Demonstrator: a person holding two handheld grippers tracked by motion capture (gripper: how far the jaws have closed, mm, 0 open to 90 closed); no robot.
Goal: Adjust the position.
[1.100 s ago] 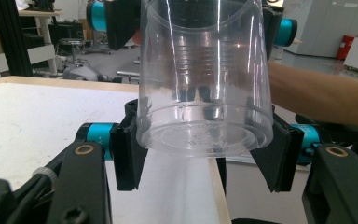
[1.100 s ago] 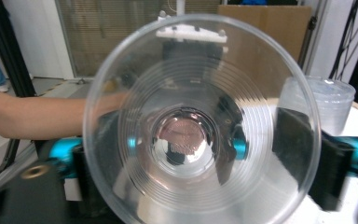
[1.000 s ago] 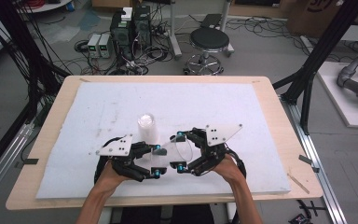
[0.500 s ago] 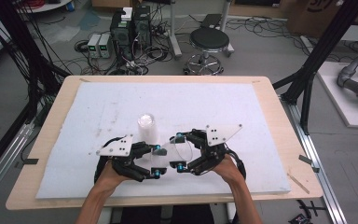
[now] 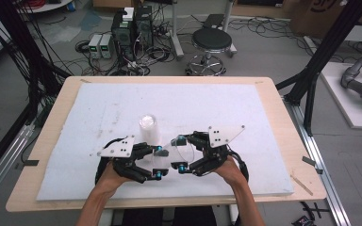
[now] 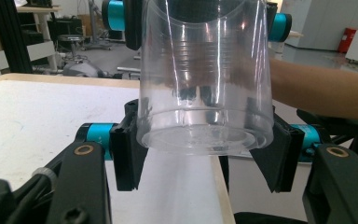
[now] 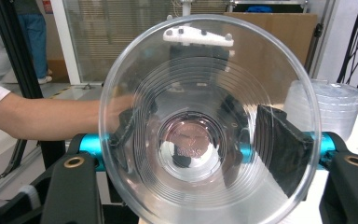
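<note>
A clear plastic cup [image 5: 169, 153] is held on its side above the white mat [image 5: 264, 141], between the two grippers near the table's front edge. In the left gripper view, the cup's base end [image 6: 205, 135] is seen pinched between the jaws of the left gripper [image 5: 156, 163]. In the right gripper view, the cup's open mouth [image 7: 205, 140] is faced, and its wall is clamped by the jaws of the right gripper [image 5: 179, 153]. A stack of clear cups [image 5: 148, 129] is seen standing upright just behind the left gripper.
</note>
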